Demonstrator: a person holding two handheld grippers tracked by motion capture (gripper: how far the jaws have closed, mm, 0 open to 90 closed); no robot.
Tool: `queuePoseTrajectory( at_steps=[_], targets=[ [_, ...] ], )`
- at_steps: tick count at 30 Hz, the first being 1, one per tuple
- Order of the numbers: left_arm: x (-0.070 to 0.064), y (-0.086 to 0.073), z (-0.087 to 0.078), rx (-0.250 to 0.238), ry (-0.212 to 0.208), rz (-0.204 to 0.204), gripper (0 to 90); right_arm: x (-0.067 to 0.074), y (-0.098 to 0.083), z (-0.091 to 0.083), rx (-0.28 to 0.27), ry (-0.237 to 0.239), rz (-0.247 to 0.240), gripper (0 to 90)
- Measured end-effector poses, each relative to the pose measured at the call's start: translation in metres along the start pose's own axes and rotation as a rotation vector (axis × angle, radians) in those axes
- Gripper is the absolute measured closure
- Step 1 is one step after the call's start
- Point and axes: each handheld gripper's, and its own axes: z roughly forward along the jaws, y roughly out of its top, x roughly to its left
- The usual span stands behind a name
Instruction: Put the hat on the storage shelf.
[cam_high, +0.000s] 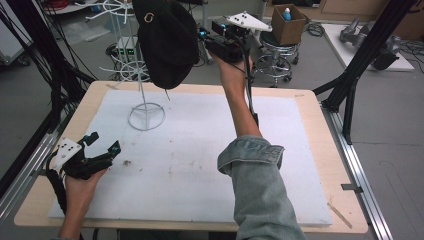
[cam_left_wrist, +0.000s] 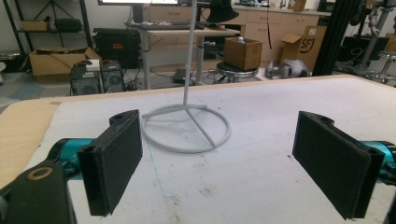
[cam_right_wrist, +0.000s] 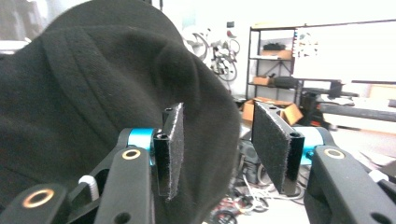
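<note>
A black hat hangs high on a white wire stand, whose ring base rests on the white mat. My right gripper is raised at the hat's right side, jaws pointing at it. In the right gripper view the hat is close up; its edge lies between the parted pads of the right gripper, and neither pad presses on it. My left gripper rests low at the table's left, open and holding nothing. In the left gripper view, the left gripper faces the stand's base.
A white foam mat covers most of the wooden table. Behind the table stand a stool with a cardboard box on it. A black frame post rises at the right. Cables hang at the left.
</note>
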Motion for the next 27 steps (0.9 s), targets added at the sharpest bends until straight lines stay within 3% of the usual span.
queuePoseTrajectory(
  at_steps=[8,10,19,22,23,24,27],
  targets=[
    [-0.001,0.000,0.000,0.005,-0.001,0.000,16.2,-0.004,0.006,-0.019,0.000,-0.040,-0.034,47.8],
    [-0.002,0.000,0.000,0.003,-0.003,-0.001,16.1,-0.006,0.005,-0.027,-0.007,-0.057,-0.040,42.0],
    [-0.002,-0.001,0.001,0.011,-0.005,0.004,16.1,-0.020,-0.016,-0.059,0.009,-0.114,-0.041,31.8],
    [-0.002,-0.001,0.002,0.008,-0.003,0.002,16.1,-0.027,-0.020,-0.066,0.090,-0.122,-0.001,24.6],
    [-0.002,-0.001,0.002,0.008,-0.003,0.002,16.2,-0.027,-0.020,-0.066,0.090,-0.122,-0.001,24.6],
    [-0.003,-0.001,0.002,0.009,-0.002,0.002,16.2,-0.027,-0.025,-0.077,0.037,-0.150,-0.025,24.9],
    [-0.004,-0.002,0.003,0.012,-0.005,0.006,16.2,-0.028,-0.026,-0.082,0.063,-0.161,-0.030,22.3]
  ],
)
